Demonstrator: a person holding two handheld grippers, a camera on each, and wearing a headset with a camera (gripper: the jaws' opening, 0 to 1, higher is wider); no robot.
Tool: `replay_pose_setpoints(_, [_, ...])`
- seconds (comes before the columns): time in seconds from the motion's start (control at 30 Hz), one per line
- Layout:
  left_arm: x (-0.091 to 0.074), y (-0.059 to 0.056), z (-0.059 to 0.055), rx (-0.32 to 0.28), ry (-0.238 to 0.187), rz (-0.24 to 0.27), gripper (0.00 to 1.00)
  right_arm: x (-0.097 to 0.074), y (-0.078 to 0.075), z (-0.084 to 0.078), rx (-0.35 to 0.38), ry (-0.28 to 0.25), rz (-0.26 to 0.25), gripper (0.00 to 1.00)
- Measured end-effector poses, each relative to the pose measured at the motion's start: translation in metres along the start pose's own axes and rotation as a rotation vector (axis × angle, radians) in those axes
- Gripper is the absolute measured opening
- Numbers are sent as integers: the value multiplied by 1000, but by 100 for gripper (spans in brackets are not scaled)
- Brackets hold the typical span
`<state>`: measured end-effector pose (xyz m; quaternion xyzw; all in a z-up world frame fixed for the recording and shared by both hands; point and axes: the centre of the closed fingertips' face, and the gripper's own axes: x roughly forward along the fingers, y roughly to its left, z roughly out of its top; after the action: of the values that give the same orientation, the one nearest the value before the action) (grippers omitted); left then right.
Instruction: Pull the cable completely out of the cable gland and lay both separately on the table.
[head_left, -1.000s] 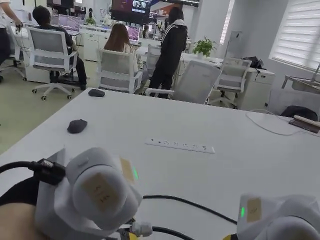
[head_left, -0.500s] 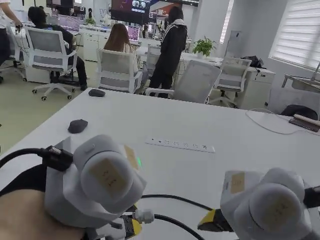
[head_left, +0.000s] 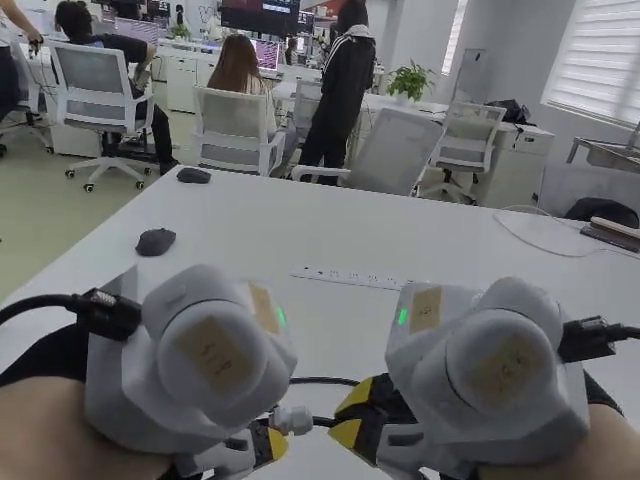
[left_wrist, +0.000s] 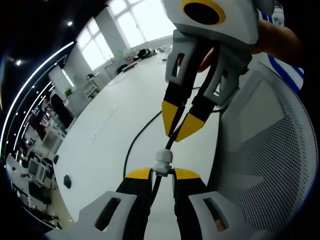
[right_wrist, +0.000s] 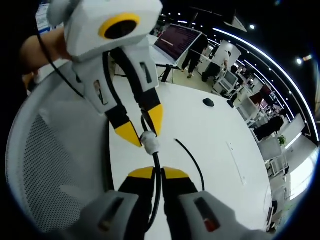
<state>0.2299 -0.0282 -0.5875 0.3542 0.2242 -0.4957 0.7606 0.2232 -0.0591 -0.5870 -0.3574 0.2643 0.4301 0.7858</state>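
A white cable gland (head_left: 292, 420) hangs at the table's near edge with a black cable (head_left: 322, 381) running through it. My left gripper (head_left: 270, 441) is shut on the cable gland (left_wrist: 163, 160), which sticks out past its yellow tips. My right gripper (head_left: 346, 416) faces it, shut on the cable (right_wrist: 157, 176) just beyond the gland (right_wrist: 149, 141). In the left gripper view the right gripper (left_wrist: 181, 131) comes down from the top and pinches the cable (left_wrist: 172, 140). Beyond both grippers the cable trails loosely across the white table (head_left: 420, 240).
A white power strip (head_left: 345, 277) lies mid-table, with a dark mouse (head_left: 155, 241) to its left and another (head_left: 193, 175) at the far edge. A white mesh chair (left_wrist: 260, 150) stands close below the grippers. Office chairs and people are behind the table.
My right gripper has risen and moved left, from the lower right corner to face the left gripper, and has closed on the cable beside the gland. The left gripper stays shut on the gland.
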Motion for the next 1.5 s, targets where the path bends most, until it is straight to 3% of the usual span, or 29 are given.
replay_pose_setpoints(0.7, [-4,18,-10,-10,9,32,17,-13,-27,-79,136,122,-92,3])
replay_pose_setpoints(0.87, [-5,18,-9,-9,7,35,17,-12,-30,-100,139,198,-118,3])
replay_pose_setpoints(1.0, [-5,16,-7,-5,2,33,17,-9,-22,-107,159,245,-86,6])
replay_pose_setpoints(1.1, [-5,16,-7,10,8,40,16,-9,-22,-99,135,248,-101,19])
replay_pose_setpoints(1.37, [-7,15,-2,24,-14,51,16,-4,-18,-23,66,24,-92,19])
replay_pose_setpoints(1.5, [-7,12,3,34,-32,53,16,1,-17,2,-12,-32,-101,18])
